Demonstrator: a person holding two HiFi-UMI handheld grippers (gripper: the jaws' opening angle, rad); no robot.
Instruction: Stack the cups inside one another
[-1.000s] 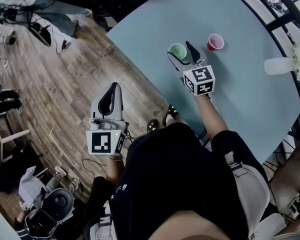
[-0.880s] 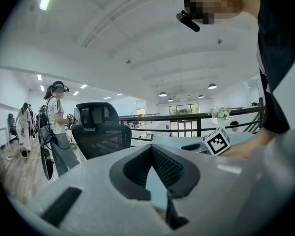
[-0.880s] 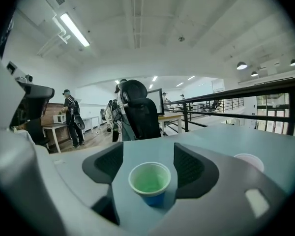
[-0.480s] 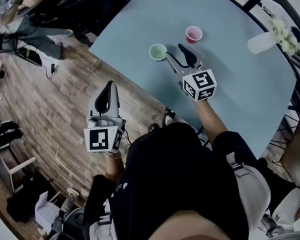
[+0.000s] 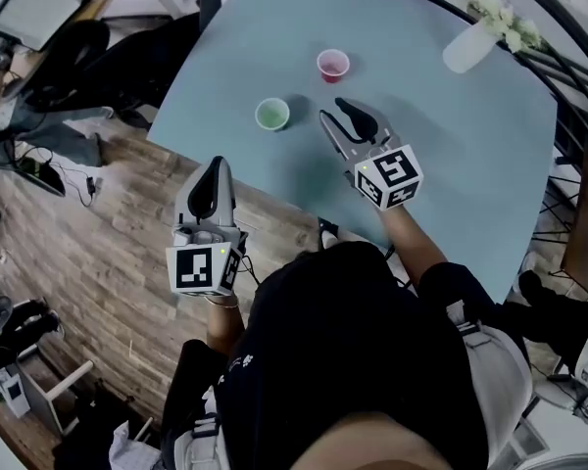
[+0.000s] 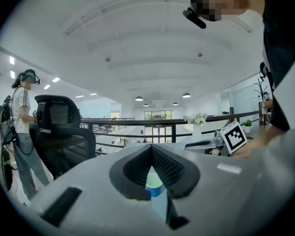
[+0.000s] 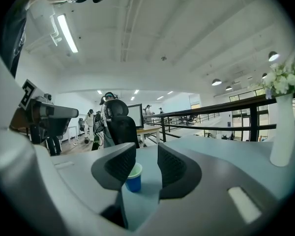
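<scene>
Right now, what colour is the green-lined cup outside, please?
Blue; the cup shows best in the right gripper view.

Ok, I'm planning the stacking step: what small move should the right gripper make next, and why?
Probably open the right gripper wider, since its fingers have just been closing with nothing between them, and ease it toward the blue plastic cup with the green inside. That cup stands upright and apart from the red plastic cup on the round pale blue table; nothing is stacked yet.
</scene>
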